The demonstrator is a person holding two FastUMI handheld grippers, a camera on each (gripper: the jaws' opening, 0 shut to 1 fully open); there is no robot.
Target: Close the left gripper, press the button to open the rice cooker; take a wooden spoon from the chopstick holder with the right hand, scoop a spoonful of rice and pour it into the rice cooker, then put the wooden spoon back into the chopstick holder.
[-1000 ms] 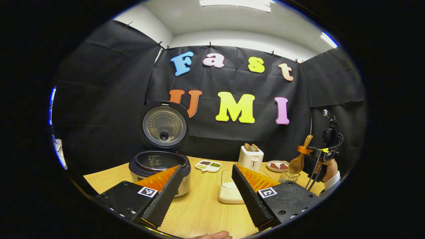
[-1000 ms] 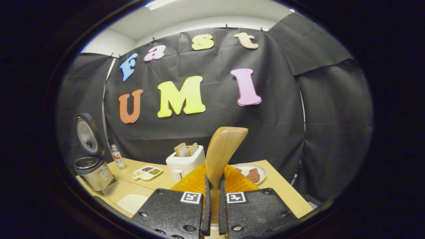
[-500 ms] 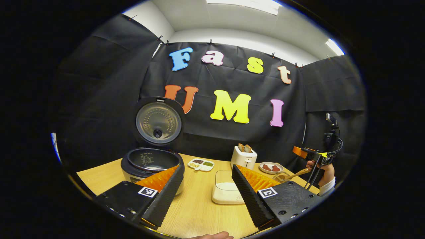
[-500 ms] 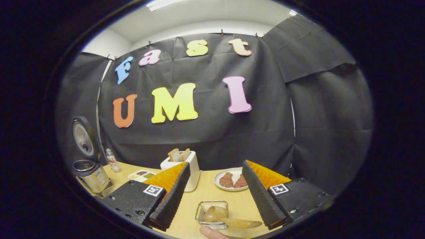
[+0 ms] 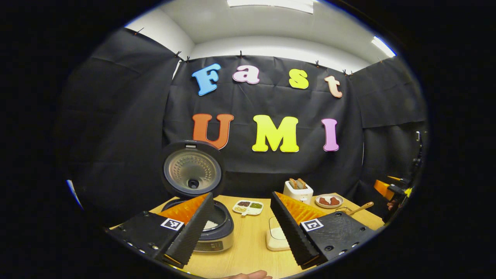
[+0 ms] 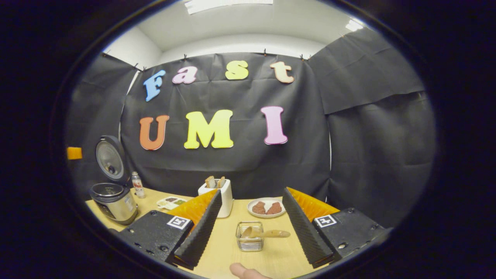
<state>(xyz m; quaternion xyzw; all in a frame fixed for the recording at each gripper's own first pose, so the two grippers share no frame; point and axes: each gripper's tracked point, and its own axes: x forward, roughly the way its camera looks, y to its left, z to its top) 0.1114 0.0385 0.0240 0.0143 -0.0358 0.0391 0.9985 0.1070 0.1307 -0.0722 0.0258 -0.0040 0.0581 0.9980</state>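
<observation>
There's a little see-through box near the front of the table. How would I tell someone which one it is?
Start at the white toaster at the back of the wooden table, then come forward past the plate of brown meat pieces. The chopstick holder stands there alone: a small wire basket, with a wooden spoon lying across its rim.

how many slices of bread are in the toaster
2. Both stand upright in the top slots of the white toaster, side by side: one slice on the left, the other on the right, seen in the right gripper view. Their lower parts are hidden inside.
</observation>
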